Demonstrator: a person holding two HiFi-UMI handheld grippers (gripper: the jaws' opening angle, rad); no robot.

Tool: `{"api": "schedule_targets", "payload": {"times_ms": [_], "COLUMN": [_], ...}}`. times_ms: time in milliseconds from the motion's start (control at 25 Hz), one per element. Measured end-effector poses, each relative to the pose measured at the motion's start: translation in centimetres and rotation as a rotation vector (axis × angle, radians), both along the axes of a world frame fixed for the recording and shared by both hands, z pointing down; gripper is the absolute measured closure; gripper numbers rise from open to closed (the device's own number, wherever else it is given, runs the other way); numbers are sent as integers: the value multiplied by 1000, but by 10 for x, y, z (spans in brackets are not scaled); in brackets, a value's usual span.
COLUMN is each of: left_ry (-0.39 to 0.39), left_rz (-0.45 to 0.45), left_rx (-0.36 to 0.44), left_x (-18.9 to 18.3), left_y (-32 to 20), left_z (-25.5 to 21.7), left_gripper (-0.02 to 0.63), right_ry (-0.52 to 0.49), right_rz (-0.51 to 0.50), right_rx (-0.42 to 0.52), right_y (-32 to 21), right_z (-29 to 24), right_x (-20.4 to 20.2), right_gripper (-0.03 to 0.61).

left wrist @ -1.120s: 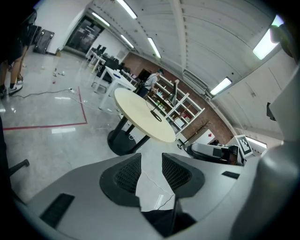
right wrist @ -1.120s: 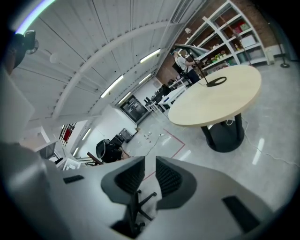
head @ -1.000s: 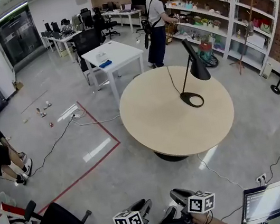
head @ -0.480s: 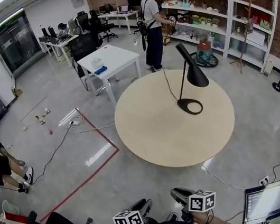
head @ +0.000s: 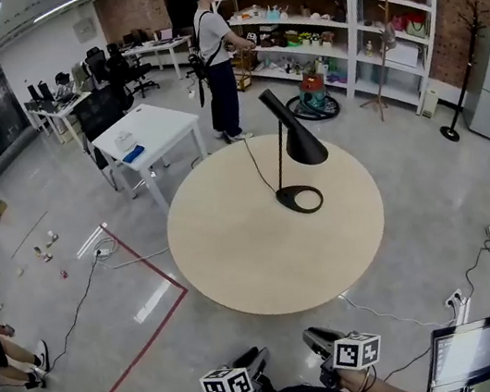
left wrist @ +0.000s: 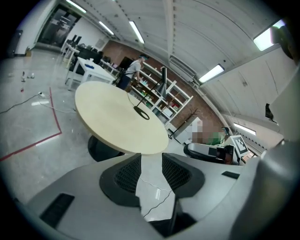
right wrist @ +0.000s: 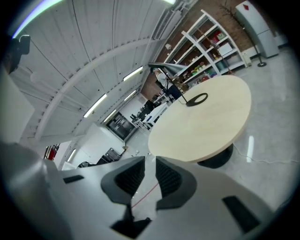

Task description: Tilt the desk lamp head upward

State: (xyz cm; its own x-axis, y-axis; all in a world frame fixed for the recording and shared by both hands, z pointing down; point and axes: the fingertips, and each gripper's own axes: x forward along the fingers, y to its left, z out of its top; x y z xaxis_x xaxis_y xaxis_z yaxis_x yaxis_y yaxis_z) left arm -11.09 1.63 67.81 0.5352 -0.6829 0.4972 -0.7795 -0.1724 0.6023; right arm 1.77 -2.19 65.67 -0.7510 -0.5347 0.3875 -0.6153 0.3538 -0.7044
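The round table [head: 235,248] stands ahead, with the lamp [head: 300,148] on its far right part, head tilted down. The left gripper [head: 253,358] and right gripper [head: 313,338] hang low, well apart from the lamp, jaws slightly parted and empty.

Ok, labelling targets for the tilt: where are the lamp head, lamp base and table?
lamp head [head: 299,141], head view, middle of shade
lamp base [head: 283,199], head view, ring's left side
round table [head: 234,239], head view, bare top
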Motion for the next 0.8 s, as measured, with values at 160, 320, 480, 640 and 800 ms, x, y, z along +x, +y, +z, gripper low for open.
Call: {"api": "schedule_targets", "payload": {"times_ms": [160, 320, 480, 640, 800], "left_ry": [15, 28, 43, 38, -18], "left_rz": [65, 117, 146, 186, 257], "left_rx": [15, 29, 33, 41, 92], "left_x": [-1, -13, -30, -46, -55], "left_y": [-37, -75, -108, -133, -155], "left_z": [0, -8, -12, -10, -11], "left_gripper": [469, 469, 469, 469, 469], "right_ry": [23, 34, 41, 54, 71], "right_rz": [82, 152, 191, 221, 264], "right_rx": [11, 10, -13, -39, -63], "right_y": [-27, -56, -79, -98, -110], "right_z": [0, -4, 0, 6, 10], "right_x": [5, -1, -16, -33, -42], "right_gripper": [505, 505, 505, 505, 505]}}
